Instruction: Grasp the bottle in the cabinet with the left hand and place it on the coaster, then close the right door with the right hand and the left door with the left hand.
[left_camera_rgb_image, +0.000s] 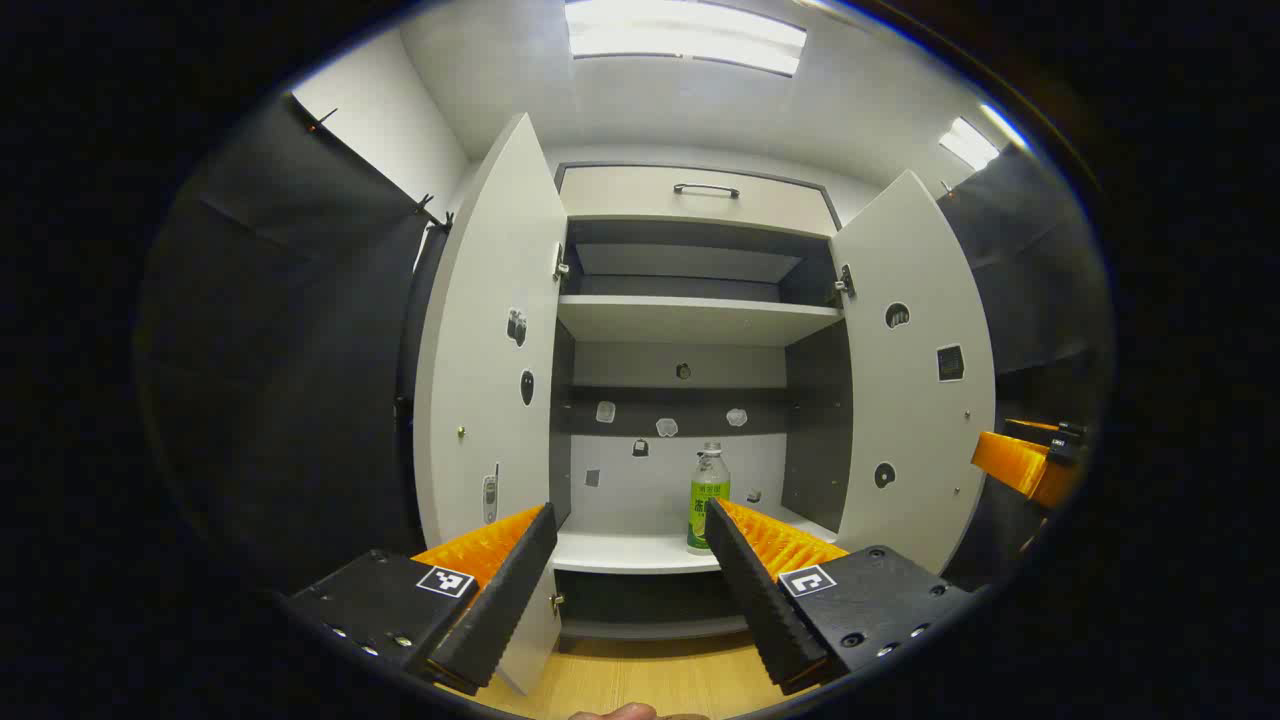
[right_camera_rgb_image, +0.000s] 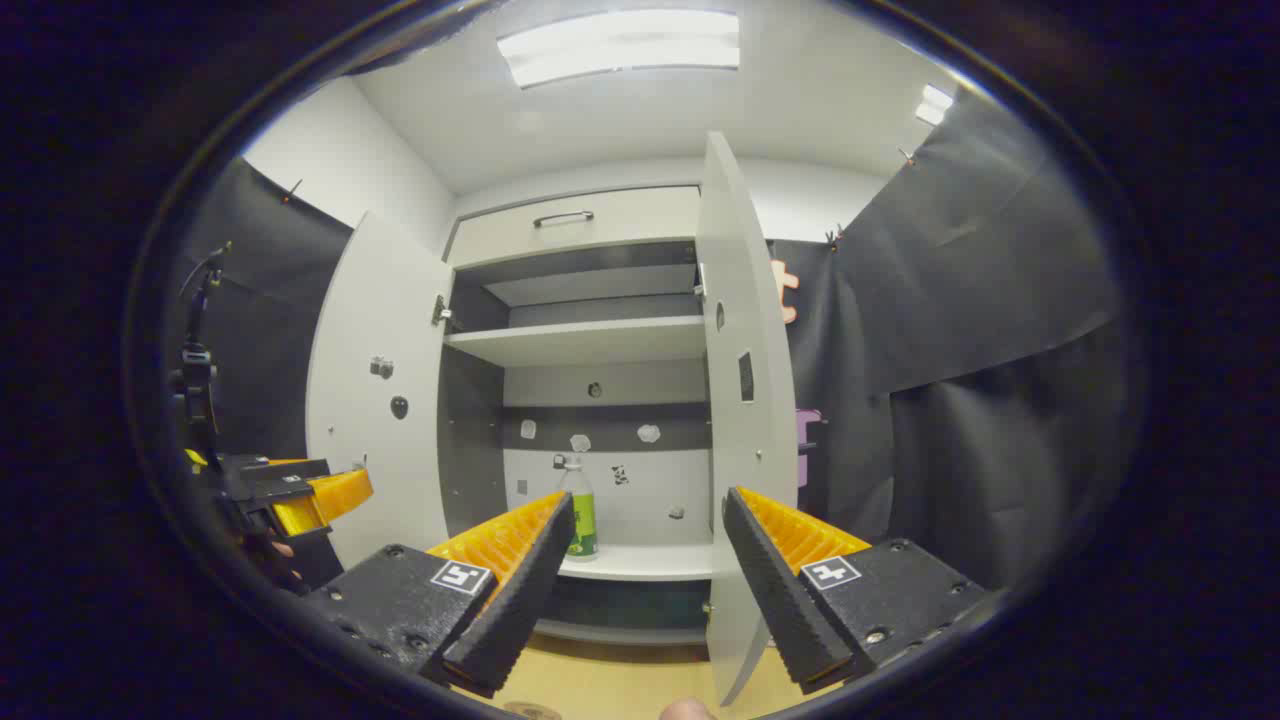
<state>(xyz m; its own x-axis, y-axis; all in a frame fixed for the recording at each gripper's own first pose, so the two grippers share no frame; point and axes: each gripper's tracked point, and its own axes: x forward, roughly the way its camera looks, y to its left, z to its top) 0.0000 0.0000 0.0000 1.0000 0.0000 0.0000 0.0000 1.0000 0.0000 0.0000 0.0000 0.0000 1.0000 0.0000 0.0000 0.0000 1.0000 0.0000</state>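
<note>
A bottle (left_camera_rgb_image: 708, 496) with a green label and a white cap stands upright on the lower shelf (left_camera_rgb_image: 640, 551) of the white cabinet, and in the right gripper view the bottle (right_camera_rgb_image: 579, 510) shows past my fingers. Both doors are swung wide: the left door (left_camera_rgb_image: 490, 380) (right_camera_rgb_image: 375, 400) and the right door (left_camera_rgb_image: 915, 370) (right_camera_rgb_image: 745, 400). My left gripper (left_camera_rgb_image: 632, 525) is open, short of the cabinet, aimed at the shelf with the bottle just inside its right finger. My right gripper (right_camera_rgb_image: 648, 520) is open in front of the right door's edge. The left gripper (right_camera_rgb_image: 300, 495) also shows far left there.
An upper shelf (left_camera_rgb_image: 695, 320) and a top drawer with a handle (left_camera_rgb_image: 705, 189) sit above. A wooden surface (left_camera_rgb_image: 640, 680) lies below the cabinet. A round disc edge (right_camera_rgb_image: 530, 711) shows at the bottom of the right gripper view. Black cloth walls flank both sides.
</note>
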